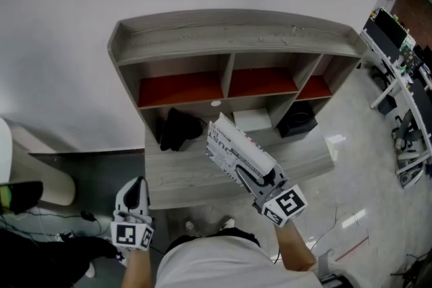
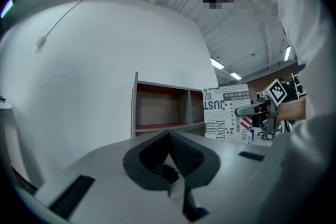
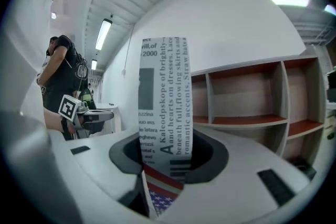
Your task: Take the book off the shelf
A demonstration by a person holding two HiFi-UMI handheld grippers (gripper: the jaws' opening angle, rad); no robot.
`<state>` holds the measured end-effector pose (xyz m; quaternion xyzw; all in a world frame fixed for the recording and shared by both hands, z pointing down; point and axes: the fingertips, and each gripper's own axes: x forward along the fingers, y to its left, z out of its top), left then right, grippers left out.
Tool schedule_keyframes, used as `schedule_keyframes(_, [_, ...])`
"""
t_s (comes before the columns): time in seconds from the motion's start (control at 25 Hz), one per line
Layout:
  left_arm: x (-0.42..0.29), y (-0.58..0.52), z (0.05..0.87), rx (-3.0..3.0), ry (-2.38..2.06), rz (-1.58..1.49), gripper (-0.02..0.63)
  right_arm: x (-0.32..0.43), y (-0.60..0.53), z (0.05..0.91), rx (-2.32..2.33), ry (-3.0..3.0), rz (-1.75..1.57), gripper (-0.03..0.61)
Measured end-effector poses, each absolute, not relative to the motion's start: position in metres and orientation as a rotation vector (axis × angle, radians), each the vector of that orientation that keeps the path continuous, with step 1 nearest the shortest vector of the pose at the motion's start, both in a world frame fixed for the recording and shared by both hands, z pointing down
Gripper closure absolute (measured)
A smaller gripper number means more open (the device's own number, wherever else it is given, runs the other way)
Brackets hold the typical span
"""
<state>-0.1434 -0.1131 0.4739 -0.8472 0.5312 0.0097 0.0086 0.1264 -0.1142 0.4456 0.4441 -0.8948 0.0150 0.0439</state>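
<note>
The right gripper (image 1: 246, 174) is clamped on a newsprint-patterned book (image 1: 233, 148), held tilted in the air just in front of the wooden shelf unit (image 1: 236, 37), clear of its compartments. The left gripper (image 1: 137, 193) hangs low at the left, jaws together on nothing. A firm squeeze and a draw toward the body seem best: open room lies there, while a black object (image 1: 179, 129) and the shelf's dividers sit close ahead.

upper shelf (image 1: 236, 34) bays open; dark bundle (image 1: 179, 130), black box (image 1: 297, 123) block lower bays.
</note>
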Motion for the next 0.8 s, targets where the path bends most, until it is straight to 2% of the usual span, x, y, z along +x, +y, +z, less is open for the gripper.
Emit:
schedule_keyframes(0.36, [-0.168, -0.096, 0.481, -2.563, 1.759, -0.066, 0.597, 0.143, -0.102, 0.445, 1.455, -2.681, 0.021, 0.408])
schedule_keyframes(0.8, [-0.144, -0.125, 0.462, -2.541, 1.665, -0.049, 0.597, 0.154, -0.123, 0.432, 1.482, -2.691, -0.033, 0.408])
